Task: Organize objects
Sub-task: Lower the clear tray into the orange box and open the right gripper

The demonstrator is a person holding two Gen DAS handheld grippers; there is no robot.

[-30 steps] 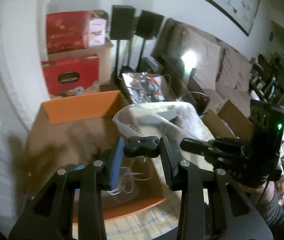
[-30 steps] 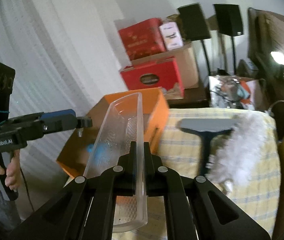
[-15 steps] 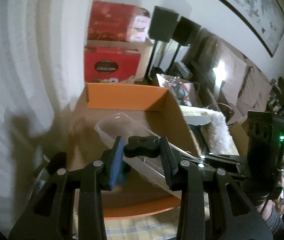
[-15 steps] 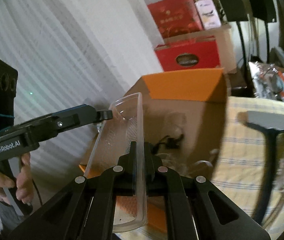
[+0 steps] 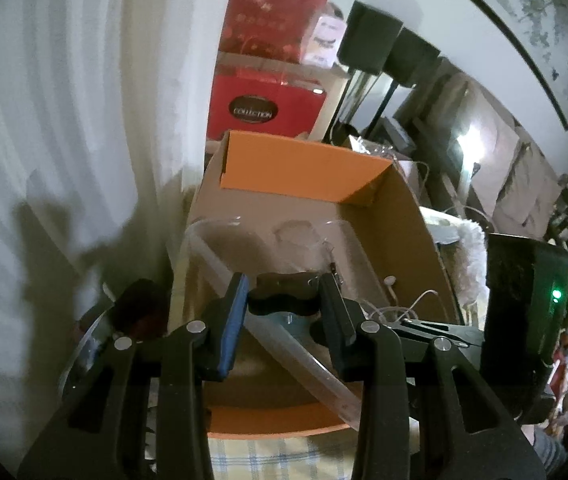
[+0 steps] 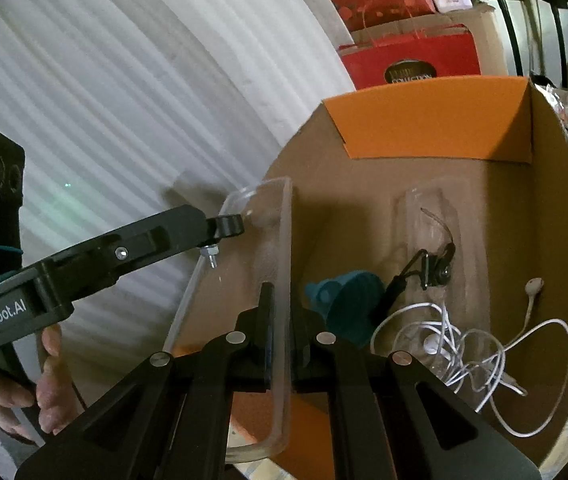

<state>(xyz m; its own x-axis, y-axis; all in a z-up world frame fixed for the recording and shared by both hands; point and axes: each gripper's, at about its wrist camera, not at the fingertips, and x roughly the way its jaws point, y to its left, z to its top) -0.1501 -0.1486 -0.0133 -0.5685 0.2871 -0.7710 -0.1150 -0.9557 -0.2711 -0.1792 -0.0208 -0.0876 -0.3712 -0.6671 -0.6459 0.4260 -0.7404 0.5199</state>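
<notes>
My right gripper (image 6: 279, 312) is shut on the wall of a clear plastic tray (image 6: 259, 240) and holds it over the left side of an open orange cardboard box (image 6: 424, 128). The tray also shows in the left wrist view (image 5: 304, 356), crossing the box (image 5: 304, 168). My left gripper (image 5: 284, 304) is open and empty above the box's left edge; it shows in the right wrist view (image 6: 219, 232) beside the tray. In the box lie white earphones (image 6: 468, 344), a teal object (image 6: 348, 304), a black clip (image 6: 432, 268) and a clear package (image 6: 432, 216).
Red gift boxes (image 5: 263, 108) are stacked behind the orange box, next to black speakers (image 5: 368, 40). A white ribbed wall (image 6: 123, 100) stands on the left. A yellow checked cloth (image 5: 275, 460) covers the table. A white fluffy duster (image 5: 472, 248) lies to the right, with a sofa (image 5: 516, 168) beyond.
My right gripper has carried the clear tray left from above the cloth to over the box and lower into it. My left gripper has shifted left towards the wall.
</notes>
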